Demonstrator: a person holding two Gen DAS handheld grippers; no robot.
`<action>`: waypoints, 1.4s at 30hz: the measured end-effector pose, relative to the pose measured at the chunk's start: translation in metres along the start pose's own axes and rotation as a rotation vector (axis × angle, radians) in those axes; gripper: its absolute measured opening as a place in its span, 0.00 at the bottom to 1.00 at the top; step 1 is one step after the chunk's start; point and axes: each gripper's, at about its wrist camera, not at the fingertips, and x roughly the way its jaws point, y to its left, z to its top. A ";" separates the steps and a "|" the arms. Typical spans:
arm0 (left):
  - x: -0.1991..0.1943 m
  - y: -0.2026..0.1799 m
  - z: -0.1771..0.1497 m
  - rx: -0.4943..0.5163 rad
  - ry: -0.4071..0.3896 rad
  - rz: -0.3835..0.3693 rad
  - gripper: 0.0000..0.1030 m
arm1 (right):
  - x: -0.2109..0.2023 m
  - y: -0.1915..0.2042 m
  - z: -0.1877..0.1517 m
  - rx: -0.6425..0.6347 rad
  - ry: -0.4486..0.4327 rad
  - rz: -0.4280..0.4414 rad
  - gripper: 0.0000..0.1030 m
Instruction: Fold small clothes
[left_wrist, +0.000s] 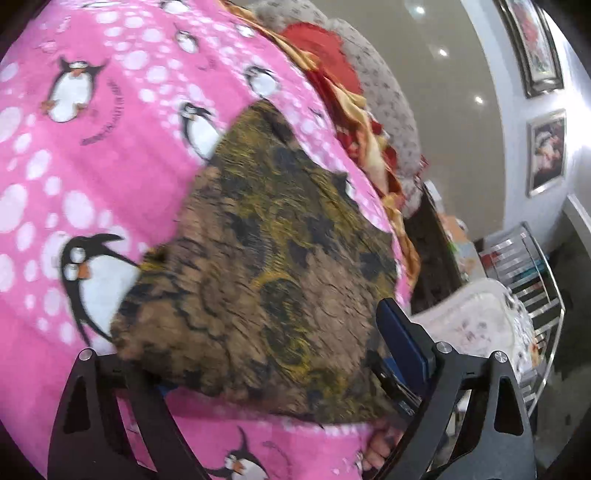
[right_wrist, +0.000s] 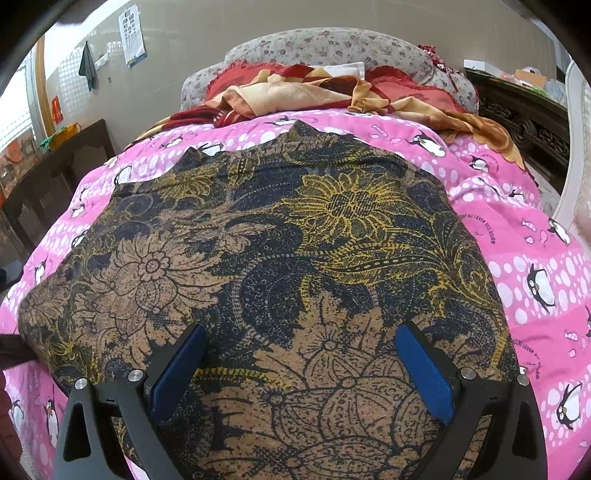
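A brown, black and yellow floral garment (right_wrist: 280, 258) lies spread on a pink penguin-print blanket (right_wrist: 524, 258). My right gripper (right_wrist: 301, 339) is open just above the garment's near part, with its blue pads (right_wrist: 424, 373) wide apart and nothing between them. In the left wrist view the same garment (left_wrist: 266, 266) is blurred and fills the space between the fingers of my left gripper (left_wrist: 236, 347). The right blue pad (left_wrist: 402, 336) shows; the left pad is hidden under the cloth. The left jaws stand wide apart.
A rumpled red and tan blanket (right_wrist: 314, 92) and a grey floral headboard (right_wrist: 332, 44) lie beyond. Dark carved furniture (right_wrist: 524, 122) stands right, a dark table (right_wrist: 55, 173) left. A white cot (left_wrist: 517, 302) sits beside the bed.
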 end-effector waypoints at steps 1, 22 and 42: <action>0.001 0.002 -0.001 -0.008 -0.011 0.017 0.80 | 0.000 0.002 0.001 -0.005 0.004 -0.011 0.99; 0.003 -0.079 -0.054 0.661 -0.356 0.408 0.10 | 0.039 0.137 0.169 -0.201 0.200 0.558 0.97; 0.019 -0.113 -0.055 0.839 -0.350 0.336 0.09 | 0.128 0.256 0.178 -0.640 0.476 0.235 0.28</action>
